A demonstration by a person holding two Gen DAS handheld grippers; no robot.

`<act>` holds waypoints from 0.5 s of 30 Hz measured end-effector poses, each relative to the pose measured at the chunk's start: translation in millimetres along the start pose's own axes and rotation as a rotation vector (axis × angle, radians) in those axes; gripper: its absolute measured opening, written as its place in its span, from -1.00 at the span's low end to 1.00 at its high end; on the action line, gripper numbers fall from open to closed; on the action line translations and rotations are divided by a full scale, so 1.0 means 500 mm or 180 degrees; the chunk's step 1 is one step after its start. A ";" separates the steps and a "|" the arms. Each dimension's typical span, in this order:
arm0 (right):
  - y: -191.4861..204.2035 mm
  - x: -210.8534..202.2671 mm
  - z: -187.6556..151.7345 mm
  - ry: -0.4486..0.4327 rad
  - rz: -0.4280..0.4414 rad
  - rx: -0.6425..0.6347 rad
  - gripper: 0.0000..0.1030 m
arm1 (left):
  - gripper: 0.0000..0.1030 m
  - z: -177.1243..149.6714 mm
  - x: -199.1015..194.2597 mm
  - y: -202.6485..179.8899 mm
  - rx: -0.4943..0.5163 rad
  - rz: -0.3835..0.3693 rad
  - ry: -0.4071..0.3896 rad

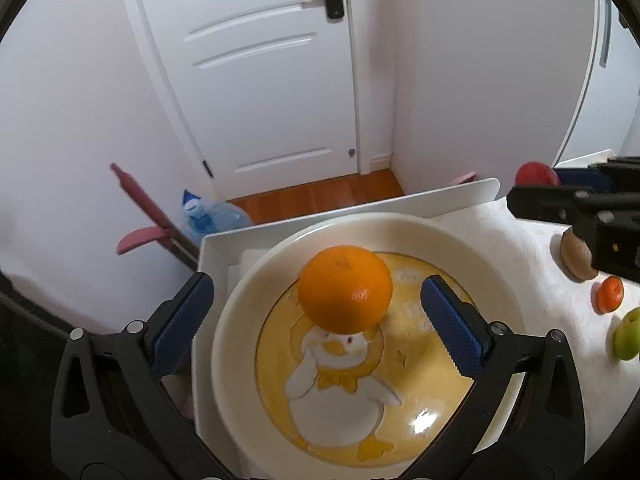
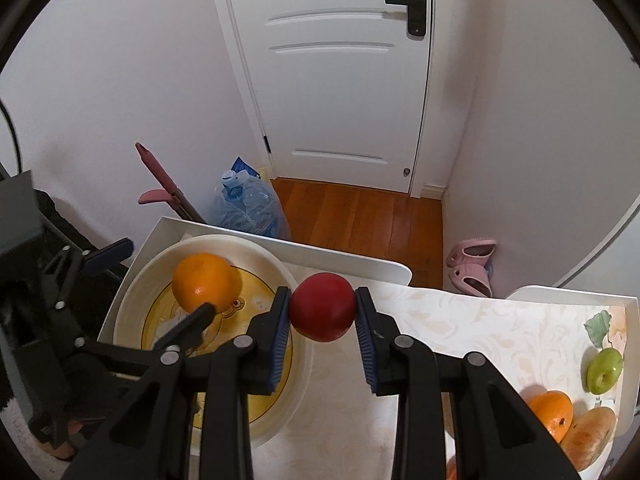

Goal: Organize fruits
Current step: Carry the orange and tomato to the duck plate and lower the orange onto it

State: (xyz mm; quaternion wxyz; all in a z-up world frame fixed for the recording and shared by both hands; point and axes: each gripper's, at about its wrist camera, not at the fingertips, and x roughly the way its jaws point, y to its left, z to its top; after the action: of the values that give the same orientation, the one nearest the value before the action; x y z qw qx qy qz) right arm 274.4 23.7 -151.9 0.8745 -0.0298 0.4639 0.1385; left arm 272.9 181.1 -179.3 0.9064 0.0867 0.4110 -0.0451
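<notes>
Your orange (image 1: 345,288) sits in the cream bowl (image 1: 496,280), on the yellow floor with the duck drawing; it lies between the blue pads of your left gripper (image 1: 320,320), whose jaws stand wide with neither pad touching the fruit. Your right gripper (image 2: 322,322) is clamped on a red apple (image 2: 322,306) (both pads press its sides), held over the bowl's right rim and the patterned tabletop (image 2: 460,320). Farther right on the table lie a green fruit (image 2: 604,370), a second orange (image 2: 550,412) and a brownish fruit (image 2: 588,436) touching it; you cannot tell what kind the brownish one is. Beyond the table: a water jug (image 2: 250,206) on the wooden floor (image 2: 360,216), a white door (image 2: 332,80), pink slippers (image 2: 472,264).
</notes>
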 end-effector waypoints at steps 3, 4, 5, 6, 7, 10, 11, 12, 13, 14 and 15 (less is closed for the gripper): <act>0.000 -0.002 0.006 0.0005 0.0033 -0.0071 -0.44 | 1.00 -0.008 -0.023 0.009 -0.0062 0.0070 0.0036; 0.004 -0.003 0.008 0.0006 0.0056 -0.0128 -0.44 | 1.00 -0.011 -0.032 0.012 -0.0090 0.0083 0.0046; 0.006 -0.003 0.010 0.0005 0.0072 -0.0172 -0.44 | 1.00 -0.015 -0.043 0.014 -0.0128 0.0100 0.0056; 0.011 -0.004 0.012 0.0003 0.0102 -0.0238 -0.44 | 1.00 -0.019 -0.054 0.017 -0.0168 0.0120 0.0070; 0.012 -0.005 0.012 0.0004 0.0124 -0.0279 -0.44 | 1.00 -0.022 -0.058 0.018 -0.0191 0.0132 0.0083; 0.023 -0.006 0.012 0.0016 0.0226 -0.0456 -0.44 | 1.00 -0.032 -0.080 0.025 -0.0288 0.0188 0.0146; 0.029 -0.005 0.011 0.0024 0.0271 -0.0515 -0.44 | 1.00 -0.037 -0.087 0.025 -0.0317 0.0200 0.0177; 0.033 -0.003 0.010 0.0032 0.0308 -0.0554 -0.44 | 1.00 -0.041 -0.093 0.025 -0.0335 0.0216 0.0192; 0.038 0.000 0.009 0.0042 0.0348 -0.0596 -0.44 | 1.00 -0.043 -0.100 0.026 -0.0356 0.0238 0.0199; 0.043 0.004 0.007 0.0056 0.0389 -0.0650 -0.44 | 1.00 -0.049 -0.108 0.027 -0.0388 0.0255 0.0209; 0.048 0.008 0.005 0.0065 0.0417 -0.0697 -0.44 | 1.00 -0.054 -0.113 0.027 -0.0419 0.0265 0.0220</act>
State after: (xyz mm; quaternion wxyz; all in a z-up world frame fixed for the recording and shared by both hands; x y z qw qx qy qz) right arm 272.1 47.9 -152.0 0.8503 -0.0960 0.4559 0.2449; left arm 218.0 200.4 -152.3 0.8964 0.0455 0.4402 0.0227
